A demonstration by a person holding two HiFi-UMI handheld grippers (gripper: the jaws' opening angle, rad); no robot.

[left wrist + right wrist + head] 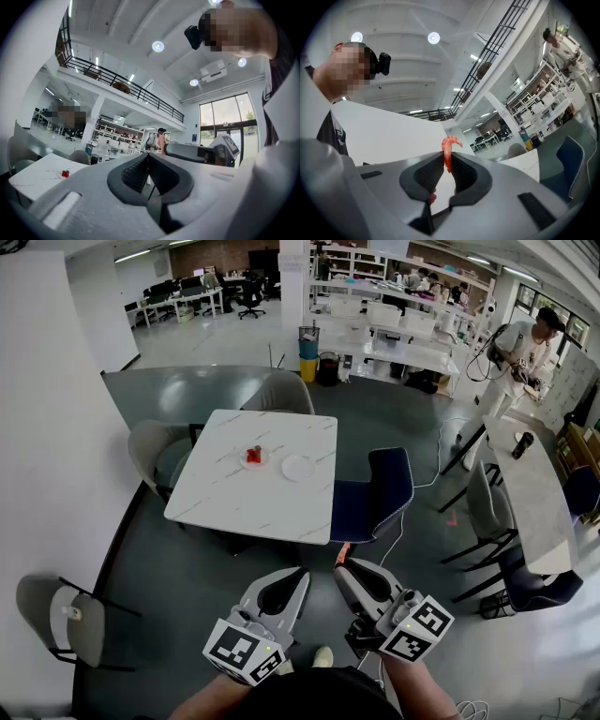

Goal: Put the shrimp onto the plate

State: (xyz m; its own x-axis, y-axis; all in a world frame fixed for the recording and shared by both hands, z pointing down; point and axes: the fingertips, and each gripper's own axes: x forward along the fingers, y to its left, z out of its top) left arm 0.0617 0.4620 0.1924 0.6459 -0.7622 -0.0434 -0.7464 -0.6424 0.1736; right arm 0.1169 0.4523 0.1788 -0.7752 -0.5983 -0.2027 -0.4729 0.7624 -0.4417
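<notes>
An orange-pink shrimp (pixel 448 150) is pinched between the tips of my right gripper (pixel 448 156); in the head view the shrimp (pixel 343 552) pokes out of my right gripper (pixel 341 564) low in the picture. My left gripper (pixel 302 573) hangs beside it, shut and with nothing in it; in its own view my left gripper (pixel 147 156) has its jaws together. Far ahead, a white marble table (pixel 234 493) carries an empty white plate (pixel 298 468) and a second plate (pixel 253 460) with something red on it. Both grippers are well short of the table.
A dark blue chair (pixel 380 493) stands at the table's right side, grey chairs (pixel 155 451) at its left and back. Another grey chair (pixel 66 620) is at my near left. A long table (pixel 530 493) lies to the right, with a person (pixel 520 357) standing beyond it.
</notes>
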